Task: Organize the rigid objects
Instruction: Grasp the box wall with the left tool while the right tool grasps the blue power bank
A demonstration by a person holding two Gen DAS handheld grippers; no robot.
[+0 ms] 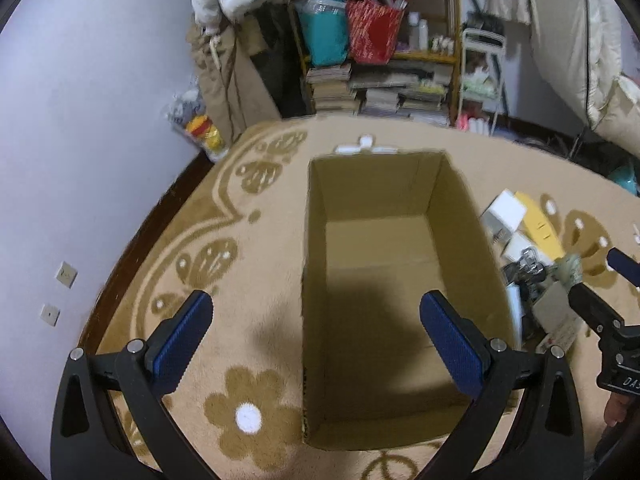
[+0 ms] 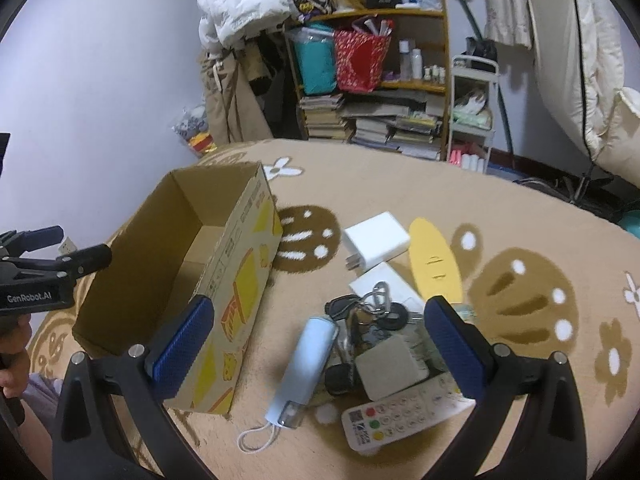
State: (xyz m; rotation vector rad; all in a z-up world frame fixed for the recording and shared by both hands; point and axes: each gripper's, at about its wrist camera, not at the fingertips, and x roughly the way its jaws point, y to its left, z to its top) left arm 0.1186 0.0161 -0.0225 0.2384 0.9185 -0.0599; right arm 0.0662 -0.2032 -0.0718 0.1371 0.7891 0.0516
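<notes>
- The left tool [image 1: 316,324] is hovering over the carton [image 1: 400,200], its blue pads [image 1: 182,336] spread wide and pinching nothing.
- The carton is sitting open on the flowered carpet [image 1: 240,272], and its floor is showing bare in the left wrist view.
- The right tool [image 2: 320,344] is hanging above a heap of small things, its pads [image 2: 456,348] likewise spread wide with nothing between them.
- The heap is lying on the carpet just right of the carton, apart from its printed side wall [image 2: 240,280].
- At the near edge of the heap a remote [image 2: 400,416] with coloured buttons is lying flat, with a grey cube [image 2: 390,366] touching its far side.
- A pale blue stick [image 2: 304,372] with a white loop cord is lying to the left of the cube, its cord end pointing near.
- A bunch of keys [image 2: 372,308] with a metal ring is resting in the middle of the heap, on the near edge of a flat white box [image 2: 384,284].
- A white charger [image 2: 376,242] is sitting at the far side, prongs pointing left, and a yellow oval card [image 2: 434,264] is lying just right of it.
- A cluttered shelf [image 2: 380,80] is standing by the far wall, well apart from the heap.
- A hand [image 2: 14,364] is gripping the left tool's handle at the left edge of the right wrist view.
</notes>
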